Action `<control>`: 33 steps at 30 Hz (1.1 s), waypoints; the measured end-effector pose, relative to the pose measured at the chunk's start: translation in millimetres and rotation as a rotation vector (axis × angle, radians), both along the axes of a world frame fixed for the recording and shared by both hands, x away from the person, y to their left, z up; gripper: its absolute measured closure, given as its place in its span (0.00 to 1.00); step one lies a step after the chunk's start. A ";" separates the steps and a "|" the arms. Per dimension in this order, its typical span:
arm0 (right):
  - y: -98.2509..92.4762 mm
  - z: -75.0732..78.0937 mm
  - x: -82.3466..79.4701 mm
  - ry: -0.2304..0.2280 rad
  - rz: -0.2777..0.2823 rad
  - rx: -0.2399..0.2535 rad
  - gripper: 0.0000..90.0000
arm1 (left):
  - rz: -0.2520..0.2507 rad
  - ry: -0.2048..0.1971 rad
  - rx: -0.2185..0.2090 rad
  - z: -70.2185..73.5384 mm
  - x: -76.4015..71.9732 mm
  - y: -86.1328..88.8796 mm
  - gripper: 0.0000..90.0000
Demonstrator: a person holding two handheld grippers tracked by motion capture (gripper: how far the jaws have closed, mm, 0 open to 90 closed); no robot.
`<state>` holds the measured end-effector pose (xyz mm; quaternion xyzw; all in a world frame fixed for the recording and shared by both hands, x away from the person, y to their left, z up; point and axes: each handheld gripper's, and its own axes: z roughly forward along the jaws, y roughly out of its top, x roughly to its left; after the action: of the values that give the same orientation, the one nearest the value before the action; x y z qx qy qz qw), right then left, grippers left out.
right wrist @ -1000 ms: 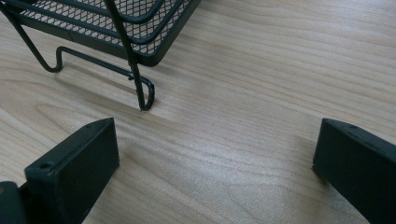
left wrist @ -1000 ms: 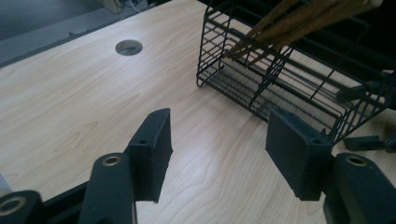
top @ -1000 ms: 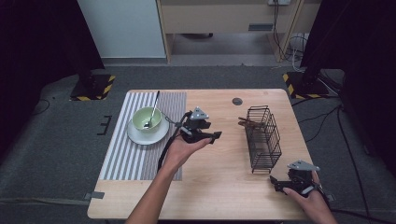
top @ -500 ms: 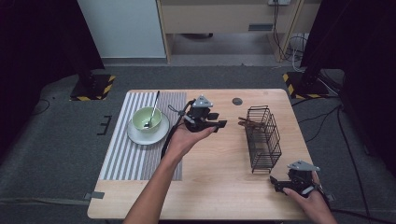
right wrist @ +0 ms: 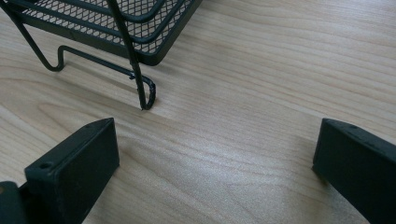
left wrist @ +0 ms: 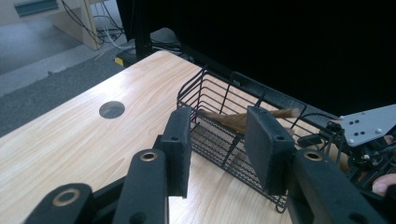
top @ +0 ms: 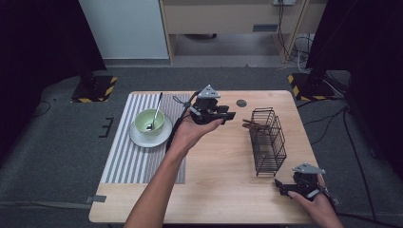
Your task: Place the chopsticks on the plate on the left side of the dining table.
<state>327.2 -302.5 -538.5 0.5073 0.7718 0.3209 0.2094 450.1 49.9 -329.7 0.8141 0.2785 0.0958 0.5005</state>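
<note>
Left arm stretched out and raised, right hand low at the near corner

The left gripper (top: 227, 115) is held above the tabletop on an outstretched forearm, palm cupped beneath its body; its jaws have just been closing and stand partly apart with nothing between them. The right gripper (top: 281, 189) sits low in the right hand (top: 313, 197), jaws spread wide and empty.

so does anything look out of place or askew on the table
Mildly: the brown wooden utensil lies slanted across the black wire basket, one end poking out past its rim toward the left gripper. The metal spoon leans in the green bowl. Nothing spilled or damaged.
</note>
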 end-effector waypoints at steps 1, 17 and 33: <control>0.0 0.0 0.0 0.000 0.000 0.000 0.00 | -0.005 -0.003 0.001 2.0 -0.5 -1.5 0.68; 0.0 0.0 -0.1 0.001 0.001 0.002 0.00 | -0.053 0.004 0.020 9.2 -0.1 -30.0 0.67; -0.3 0.0 -0.1 -0.001 0.004 0.002 0.00 | -0.080 0.037 0.068 -3.5 6.4 -46.2 0.67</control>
<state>327.1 -302.9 -538.6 0.5059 0.7725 0.3224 0.2084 456.5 3.7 -333.2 0.8428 0.2514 0.0702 0.4707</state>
